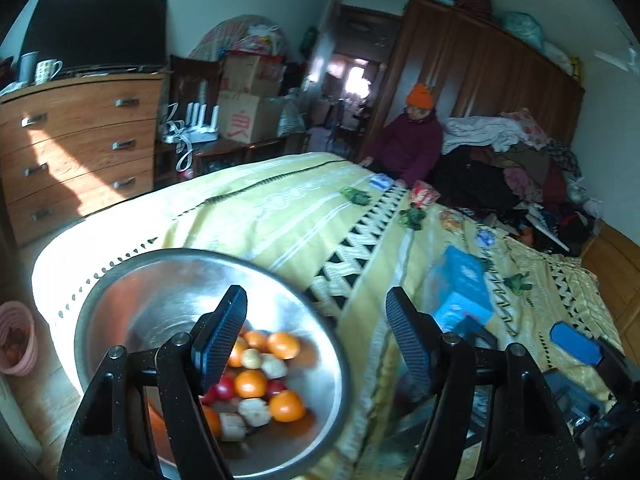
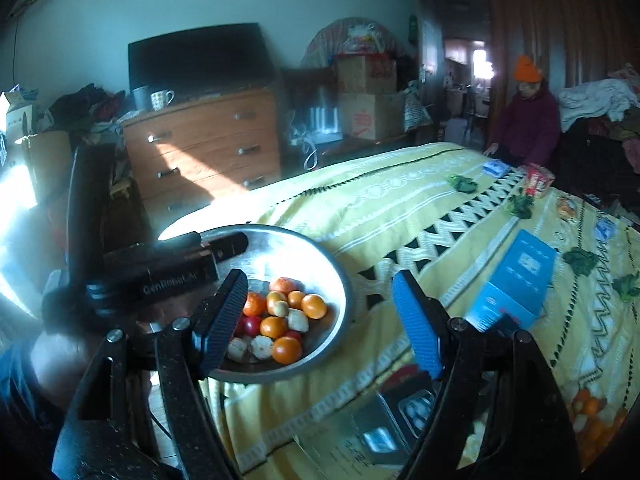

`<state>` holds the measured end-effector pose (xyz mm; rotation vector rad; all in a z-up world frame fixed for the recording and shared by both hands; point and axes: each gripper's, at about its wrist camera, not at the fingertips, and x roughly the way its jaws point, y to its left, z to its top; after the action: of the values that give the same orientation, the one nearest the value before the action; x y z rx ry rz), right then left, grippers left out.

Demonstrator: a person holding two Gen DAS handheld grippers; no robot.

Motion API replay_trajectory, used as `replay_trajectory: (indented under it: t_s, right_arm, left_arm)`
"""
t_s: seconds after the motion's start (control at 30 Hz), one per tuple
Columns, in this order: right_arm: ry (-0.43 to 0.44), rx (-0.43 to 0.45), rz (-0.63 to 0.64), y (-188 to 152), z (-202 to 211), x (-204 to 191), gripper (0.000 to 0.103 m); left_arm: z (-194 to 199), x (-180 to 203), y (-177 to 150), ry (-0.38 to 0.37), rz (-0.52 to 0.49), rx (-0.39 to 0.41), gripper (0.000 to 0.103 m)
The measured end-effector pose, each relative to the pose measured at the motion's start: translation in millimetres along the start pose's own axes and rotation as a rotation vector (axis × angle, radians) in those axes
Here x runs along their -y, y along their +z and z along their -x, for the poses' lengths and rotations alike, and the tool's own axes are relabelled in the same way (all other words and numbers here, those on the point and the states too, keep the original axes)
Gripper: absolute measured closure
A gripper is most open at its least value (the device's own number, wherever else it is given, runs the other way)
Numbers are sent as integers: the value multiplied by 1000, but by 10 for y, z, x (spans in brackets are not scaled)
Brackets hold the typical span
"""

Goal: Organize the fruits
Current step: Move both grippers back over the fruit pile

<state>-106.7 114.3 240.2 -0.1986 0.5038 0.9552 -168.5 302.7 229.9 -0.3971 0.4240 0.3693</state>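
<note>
**Both claws empty above a filled fruit bowl**

The left gripper (image 1: 316, 340) has its jaws spread apart with nothing between them, above the near edge of the bed. Its left finger overlaps the steel bowl (image 1: 132, 292) in view, but whether they touch cannot be told. The right gripper (image 2: 320, 320) is likewise spread and empty, its pads clear of everything.

The bowl sits at the corner of the yellow bedspread (image 1: 280, 216). Inside it lie the fruits (image 1: 264, 384): several oranges, a few small red ones and some pale, lumpy pieces, all gathered on the near side of the bowl's floor. The right wrist view shows the left gripper's black body over the bowl's far rim.

Beside the bowl, further along the bedspread, stands a blue box (image 2: 516, 284). A pink basket (image 1: 18, 336) sits on the floor off the bed's corner, its contents too blurred to identify.
</note>
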Motion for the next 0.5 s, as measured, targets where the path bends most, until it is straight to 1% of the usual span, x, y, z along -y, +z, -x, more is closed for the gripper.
replay_trajectory:
  t_s: [0.03, 0.07, 0.1, 0.17, 0.2, 0.3, 0.37, 0.43, 0.47, 0.5]
  right_arm:
    - [-27, 12, -30, -118, 114, 133, 16]
    - [-61, 20, -64, -265, 230, 289, 14]
    - [-98, 8, -95, -419, 310, 447, 12]
    - [-165, -66, -162, -730, 377, 756, 12]
    - [-187, -104, -205, -876, 406, 912, 12]
    - [-232, -201, -345, -1336, 542, 1342, 12]
    - [-256, -248, -409, -1609, 642, 1546, 14]
    - [-269, -293, -465, -1863, 732, 1692, 24]
    - [-275, -305, -490, -1969, 796, 1752, 26]
    - [-281, -313, -515, -2056, 836, 1821, 31]
  left_arm:
    - [14, 206, -8, -45, -21, 4, 30]
    - [22, 425, -33, -94, -44, 6, 29]
    - [19, 647, -75, -141, -67, 1, 25]
    - [-7, 1104, -223, -234, -109, -14, 21]
    - [-35, 1320, -324, -276, -131, -34, 20]
    - [-175, 1982, -746, -396, -235, -136, 20]
    - [-357, 2326, -1073, -469, -277, -230, 20]
    - [-652, 2580, -1417, -478, -310, -330, 23]
    - [-810, 2672, -1557, -478, -328, -368, 28]
    - [-977, 2756, -1693, -475, -349, -407, 36]
